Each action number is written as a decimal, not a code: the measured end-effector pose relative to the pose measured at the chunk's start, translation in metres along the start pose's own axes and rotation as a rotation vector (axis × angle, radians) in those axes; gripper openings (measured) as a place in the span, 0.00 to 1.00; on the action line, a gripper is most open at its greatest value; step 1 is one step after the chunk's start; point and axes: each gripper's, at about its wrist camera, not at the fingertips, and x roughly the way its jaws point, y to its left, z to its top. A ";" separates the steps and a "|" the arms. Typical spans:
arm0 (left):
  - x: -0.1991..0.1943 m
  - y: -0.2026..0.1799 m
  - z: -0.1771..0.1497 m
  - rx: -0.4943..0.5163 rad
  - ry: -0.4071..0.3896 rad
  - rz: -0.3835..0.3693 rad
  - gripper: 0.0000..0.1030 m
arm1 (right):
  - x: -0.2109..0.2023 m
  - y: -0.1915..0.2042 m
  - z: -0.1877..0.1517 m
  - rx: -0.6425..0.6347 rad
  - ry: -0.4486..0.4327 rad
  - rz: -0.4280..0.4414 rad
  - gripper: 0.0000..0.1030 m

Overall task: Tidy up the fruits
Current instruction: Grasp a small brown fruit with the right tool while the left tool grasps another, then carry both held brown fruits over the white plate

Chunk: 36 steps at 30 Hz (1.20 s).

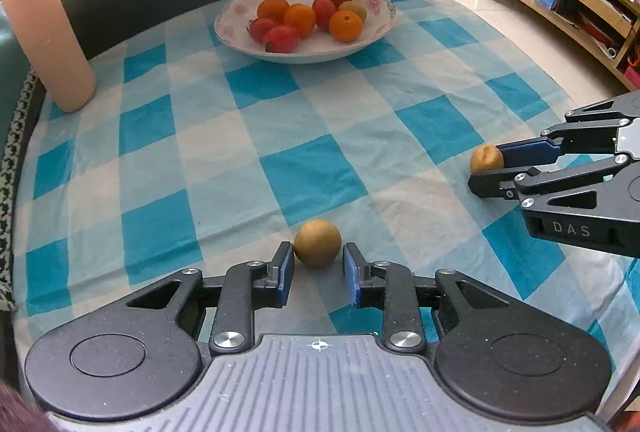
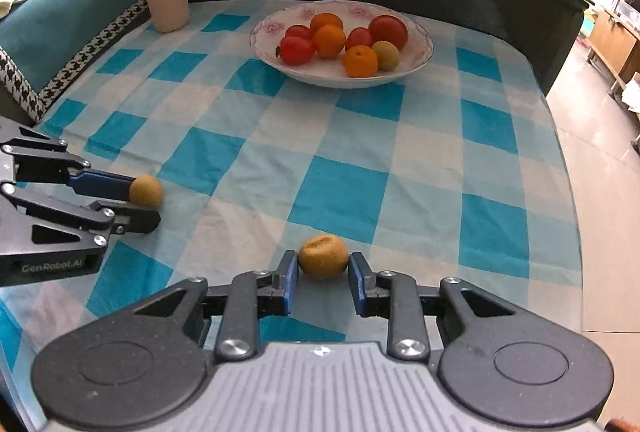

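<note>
Bracketing one brown fruit each, left tongs point(image 1: 318, 264) and right tongs point(image 2: 323, 270) stand open around the smooth fruit point(image 1: 318, 243) and the creased fruit point(image 2: 323, 257); next, I judge, both must close, then carry to the far bowl point(image 2: 420, 62).

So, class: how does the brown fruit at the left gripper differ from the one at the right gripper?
The left gripper's fruit looks smooth and round; the right gripper's fruit shows a wrinkled crease on top. Both are small and brown, resting on the checked cloth between open fingers, outside the bowl.
</note>
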 end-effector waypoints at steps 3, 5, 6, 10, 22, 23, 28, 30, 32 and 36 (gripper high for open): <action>0.001 0.002 0.001 -0.009 -0.007 0.005 0.42 | 0.001 0.004 0.001 -0.012 0.002 -0.010 0.42; 0.001 0.002 0.001 -0.005 -0.011 0.013 0.44 | 0.001 0.004 0.003 -0.008 0.005 0.006 0.45; 0.000 0.001 0.001 -0.002 -0.014 0.016 0.46 | 0.001 0.004 0.003 -0.013 0.008 0.017 0.47; -0.003 0.002 0.002 -0.003 -0.028 0.005 0.56 | -0.008 0.003 0.001 -0.030 -0.018 0.029 0.54; -0.003 -0.003 0.004 0.018 -0.036 -0.006 0.62 | -0.012 -0.005 0.004 -0.013 -0.023 0.025 0.56; -0.003 -0.003 0.004 0.020 -0.036 -0.005 0.62 | -0.011 -0.004 0.003 -0.015 -0.019 0.029 0.56; 0.000 -0.007 0.006 0.030 -0.037 -0.003 0.61 | -0.007 -0.001 0.002 -0.029 -0.008 0.034 0.55; 0.001 -0.009 0.005 0.033 -0.035 -0.004 0.57 | -0.005 0.000 0.002 -0.030 0.008 0.026 0.55; 0.002 -0.011 0.005 0.040 -0.031 -0.003 0.53 | -0.003 0.000 0.001 -0.028 0.025 0.018 0.49; 0.002 -0.010 0.006 0.028 -0.026 -0.004 0.36 | -0.003 0.003 0.001 -0.030 0.036 0.025 0.42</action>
